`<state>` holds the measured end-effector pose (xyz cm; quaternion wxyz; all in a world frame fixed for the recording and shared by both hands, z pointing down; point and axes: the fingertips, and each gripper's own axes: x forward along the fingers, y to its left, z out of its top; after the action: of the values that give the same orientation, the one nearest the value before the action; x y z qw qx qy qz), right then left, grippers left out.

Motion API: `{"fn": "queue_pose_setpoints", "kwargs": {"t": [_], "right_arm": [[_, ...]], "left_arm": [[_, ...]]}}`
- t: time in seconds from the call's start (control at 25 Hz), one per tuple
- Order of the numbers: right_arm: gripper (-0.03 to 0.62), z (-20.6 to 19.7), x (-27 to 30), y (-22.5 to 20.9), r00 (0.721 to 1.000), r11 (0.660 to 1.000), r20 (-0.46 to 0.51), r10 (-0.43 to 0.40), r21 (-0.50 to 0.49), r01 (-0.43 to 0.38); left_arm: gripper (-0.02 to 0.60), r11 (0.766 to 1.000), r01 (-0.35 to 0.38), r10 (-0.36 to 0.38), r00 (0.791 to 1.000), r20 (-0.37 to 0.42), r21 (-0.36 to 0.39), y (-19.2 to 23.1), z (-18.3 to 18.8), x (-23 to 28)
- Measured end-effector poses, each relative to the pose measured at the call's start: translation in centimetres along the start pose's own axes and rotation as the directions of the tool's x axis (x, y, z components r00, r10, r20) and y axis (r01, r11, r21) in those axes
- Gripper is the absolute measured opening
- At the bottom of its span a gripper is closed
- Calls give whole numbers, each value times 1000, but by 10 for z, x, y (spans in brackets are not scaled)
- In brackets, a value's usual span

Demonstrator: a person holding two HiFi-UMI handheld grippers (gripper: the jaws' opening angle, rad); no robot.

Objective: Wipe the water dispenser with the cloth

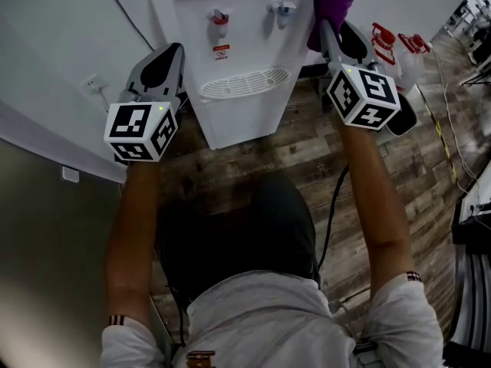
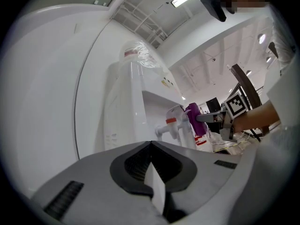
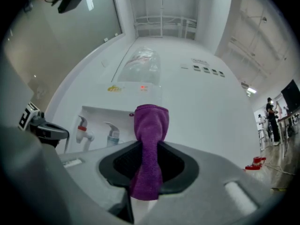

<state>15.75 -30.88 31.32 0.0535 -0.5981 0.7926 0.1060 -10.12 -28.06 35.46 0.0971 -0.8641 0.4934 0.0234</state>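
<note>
The white water dispenser [image 1: 230, 60] stands against the wall, with a red tap [image 1: 219, 21], a blue tap [image 1: 281, 10] and a drip grille [image 1: 244, 83]. My right gripper [image 1: 328, 23] is shut on a purple cloth [image 1: 330, 8], which presses against the dispenser's right side near the top. In the right gripper view the cloth [image 3: 149, 146] sticks up between the jaws in front of the dispenser's white side [image 3: 187, 93]. My left gripper [image 1: 170, 58] hangs shut and holds nothing, just left of the dispenser. The left gripper view shows the dispenser [image 2: 136, 107] and the cloth [image 2: 194, 118] beyond it.
Red-capped spray bottles [image 1: 395, 44] stand on the wood floor right of the dispenser. A wall socket [image 1: 92, 83] and cable lie at the left. Cables [image 1: 445, 129] trail over the floor at the right. The person's dark trousers [image 1: 238, 236] fill the lower middle.
</note>
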Motion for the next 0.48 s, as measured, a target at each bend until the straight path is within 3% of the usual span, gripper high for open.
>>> {"fn": "queue_pose_setpoints", "kwargs": {"t": [0.36,0.48], "right_arm": [[98,-32,5,-22,997,998,-65,-35,-54,32],[98,-30,-9,-6,999,999,-39,-16,-39,15]], "left_arm": [[-2,1000,-18,18,1000,4,3,0,-3,-3],[-2,999,-32,32,999,1,-7,4,-8,-9]]}}
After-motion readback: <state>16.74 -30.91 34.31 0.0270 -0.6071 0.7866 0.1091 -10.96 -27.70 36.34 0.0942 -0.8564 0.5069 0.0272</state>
